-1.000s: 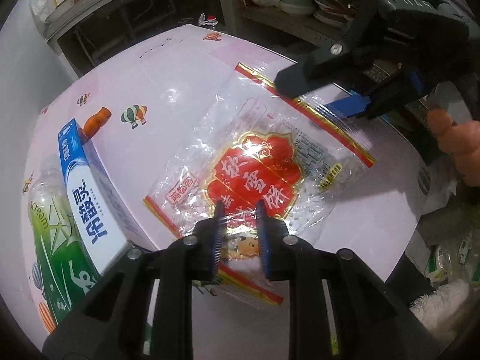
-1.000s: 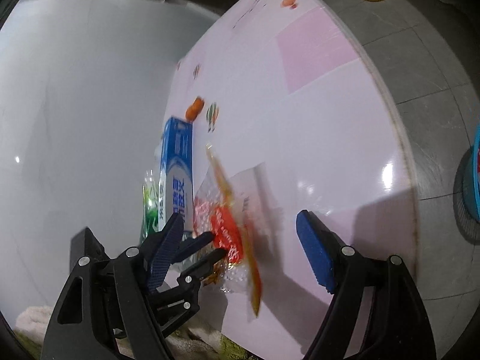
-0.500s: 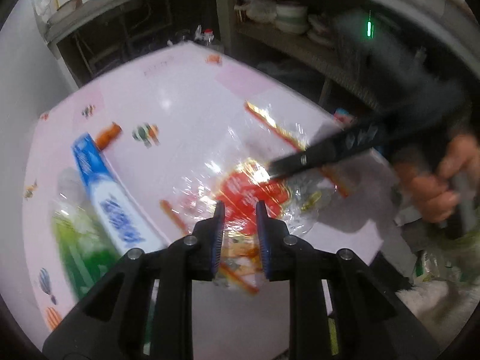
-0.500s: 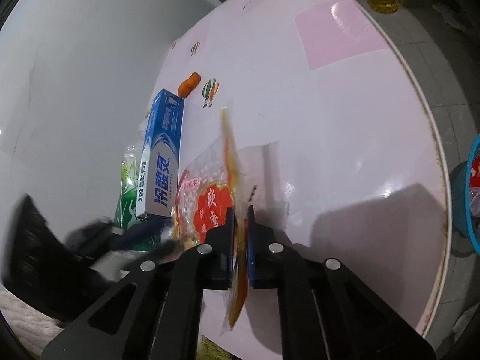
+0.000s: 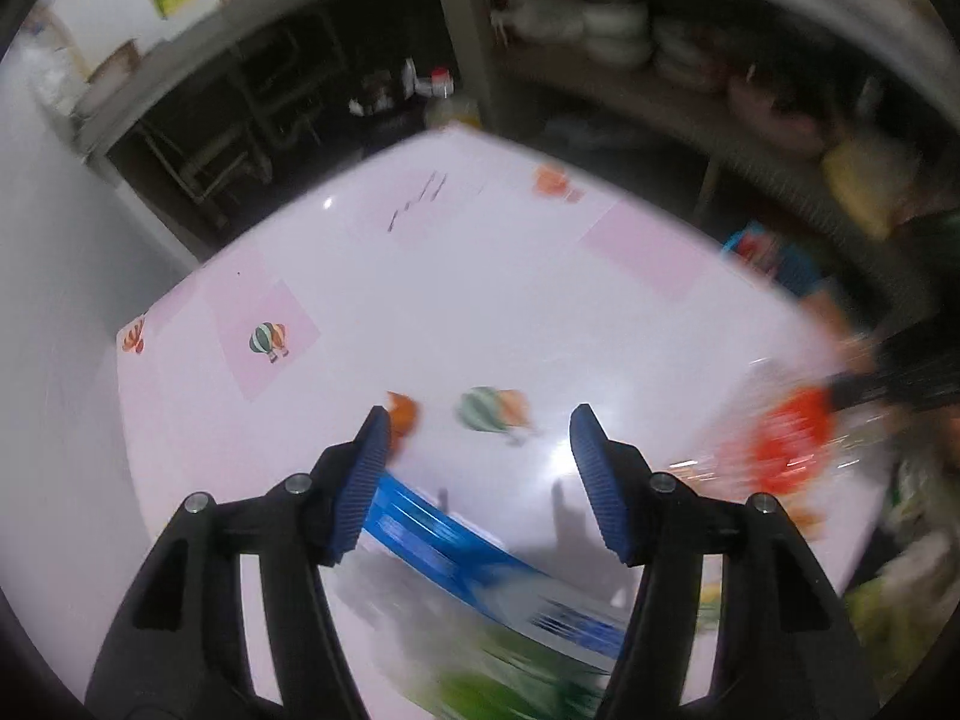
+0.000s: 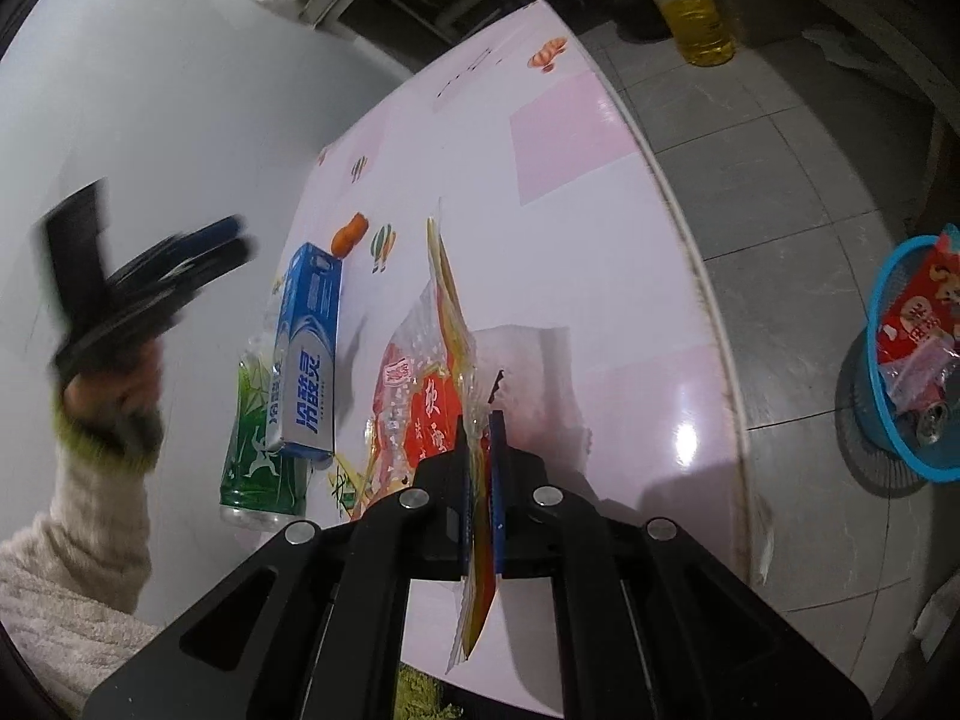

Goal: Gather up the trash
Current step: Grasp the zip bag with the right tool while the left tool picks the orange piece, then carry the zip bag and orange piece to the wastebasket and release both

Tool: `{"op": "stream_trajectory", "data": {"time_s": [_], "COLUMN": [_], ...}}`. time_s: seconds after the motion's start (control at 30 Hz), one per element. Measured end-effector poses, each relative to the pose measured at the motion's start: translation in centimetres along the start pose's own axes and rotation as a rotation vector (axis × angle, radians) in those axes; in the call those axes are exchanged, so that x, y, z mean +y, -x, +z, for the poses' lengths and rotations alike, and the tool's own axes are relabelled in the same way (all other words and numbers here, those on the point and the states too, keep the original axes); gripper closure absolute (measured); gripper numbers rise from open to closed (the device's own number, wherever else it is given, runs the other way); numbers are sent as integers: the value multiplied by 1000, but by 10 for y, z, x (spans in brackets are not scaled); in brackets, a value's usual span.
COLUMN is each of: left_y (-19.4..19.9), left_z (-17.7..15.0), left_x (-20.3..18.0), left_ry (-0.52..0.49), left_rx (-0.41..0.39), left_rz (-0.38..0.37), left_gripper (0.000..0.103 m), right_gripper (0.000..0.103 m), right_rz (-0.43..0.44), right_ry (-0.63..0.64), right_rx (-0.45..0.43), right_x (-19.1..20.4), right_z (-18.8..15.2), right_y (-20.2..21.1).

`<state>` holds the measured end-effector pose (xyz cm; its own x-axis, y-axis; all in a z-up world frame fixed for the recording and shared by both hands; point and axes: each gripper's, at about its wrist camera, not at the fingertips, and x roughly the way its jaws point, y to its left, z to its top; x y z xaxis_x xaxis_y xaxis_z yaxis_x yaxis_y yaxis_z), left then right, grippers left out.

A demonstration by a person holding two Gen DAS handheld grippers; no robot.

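Observation:
My right gripper (image 6: 478,468) is shut on the edge of a clear plastic wrapper with a red and gold label (image 6: 429,372), which hangs edge-on above the pink table (image 6: 570,138). The wrapper shows blurred at the right of the left wrist view (image 5: 786,444). My left gripper (image 5: 480,480) is open and empty, raised over a blue toothpaste box (image 5: 468,558). In the right wrist view the left gripper (image 6: 174,276) is a blur held up at the left, above the box (image 6: 309,354) and a green plastic bottle (image 6: 258,438).
A blue basket (image 6: 912,354) with red wrappers and a can stands on the tiled floor to the right of the table. A bottle of yellow oil (image 6: 696,18) stands on the floor beyond the table. Shelves with bowls (image 5: 624,36) lie behind.
My left gripper let go of the wrapper, opened and swung away towards the toothpaste box. My right gripper closed on the wrapper's edge and now holds it alone.

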<state>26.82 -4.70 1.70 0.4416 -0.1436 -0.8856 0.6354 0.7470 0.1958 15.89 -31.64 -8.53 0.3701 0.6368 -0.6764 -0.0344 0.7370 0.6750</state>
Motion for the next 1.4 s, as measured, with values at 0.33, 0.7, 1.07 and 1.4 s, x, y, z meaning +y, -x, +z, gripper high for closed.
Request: {"op": "stream_trajectory", "data": {"time_s": [0.33, 0.7, 1.07, 1.4], "left_y": [-103, -115, -54, 9], "left_z": [11, 15, 39, 98], "left_x": [39, 55, 57, -46], "left_ry": [-70, -25, 62, -8], "left_rx": [301, 329, 81, -137], "left_rz": [24, -23, 18, -173], "left_gripper": [57, 90, 94, 94], "right_gripper": [98, 98, 98, 98], "right_rz": [5, 23, 70, 15], "right_ry": [-12, -35, -68, -224], "right_rx": [-32, -48, -122, -363], "right_x": [-7, -10, -15, -64], "right_z": [0, 1, -2, -27], "right_y": [13, 14, 29, 115]}}
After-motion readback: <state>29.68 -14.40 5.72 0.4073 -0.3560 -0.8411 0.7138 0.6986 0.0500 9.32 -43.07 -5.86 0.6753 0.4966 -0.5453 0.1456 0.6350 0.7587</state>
